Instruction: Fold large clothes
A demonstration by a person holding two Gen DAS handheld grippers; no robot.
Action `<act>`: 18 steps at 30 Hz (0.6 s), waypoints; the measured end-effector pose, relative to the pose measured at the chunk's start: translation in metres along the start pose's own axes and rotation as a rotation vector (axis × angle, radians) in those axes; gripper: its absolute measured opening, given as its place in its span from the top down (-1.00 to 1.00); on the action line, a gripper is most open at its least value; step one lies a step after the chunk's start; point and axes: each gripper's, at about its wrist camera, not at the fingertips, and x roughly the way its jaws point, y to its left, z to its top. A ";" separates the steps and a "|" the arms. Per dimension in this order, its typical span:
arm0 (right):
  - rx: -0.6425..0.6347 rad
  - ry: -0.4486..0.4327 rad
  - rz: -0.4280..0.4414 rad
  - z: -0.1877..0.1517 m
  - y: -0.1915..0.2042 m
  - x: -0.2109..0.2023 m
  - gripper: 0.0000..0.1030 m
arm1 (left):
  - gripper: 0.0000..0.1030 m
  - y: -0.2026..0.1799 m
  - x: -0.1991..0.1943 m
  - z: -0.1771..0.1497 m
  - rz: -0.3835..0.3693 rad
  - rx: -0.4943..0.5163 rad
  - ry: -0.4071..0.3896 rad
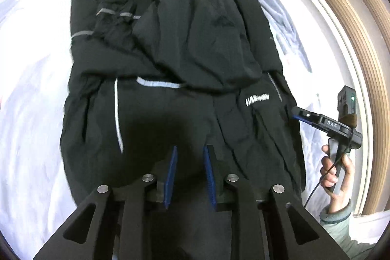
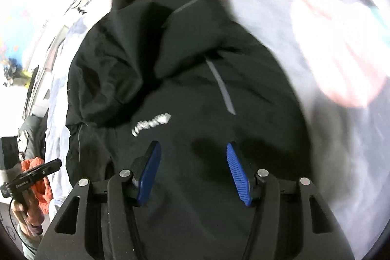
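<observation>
Left gripper (image 1: pixel 189 150) right up front, blue pads (image 1: pixel 170 177) narrow w/ a small gap, nothing pinched, hovering over near hem of black jacket (image 1: pixel 170 60). Jacket partly folded, spread on pale floral bedsheet (image 1: pixel 31 89), white logo (image 1: pixel 257 99) facing up. Right gripper (image 2: pixel 193 146) approx half open, empty, above jacket's logo side.

The jacket (image 1: pixel 170 60) is black with grey reflective stripes and white lettering. The bedsheet (image 1: pixel 29 89) is white with grey and pink patches. Both grippers carry blue pads (image 2: pixel 237 177) on black frames.
</observation>
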 end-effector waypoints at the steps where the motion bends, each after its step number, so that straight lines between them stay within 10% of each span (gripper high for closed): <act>1: 0.012 0.001 -0.001 -0.005 -0.010 -0.006 -0.15 | 0.51 0.000 -0.002 -0.006 0.002 -0.013 0.006; 18: 0.062 0.045 -0.045 -0.069 -0.073 -0.025 -0.18 | 0.41 -0.023 -0.007 -0.063 0.114 -0.053 0.040</act>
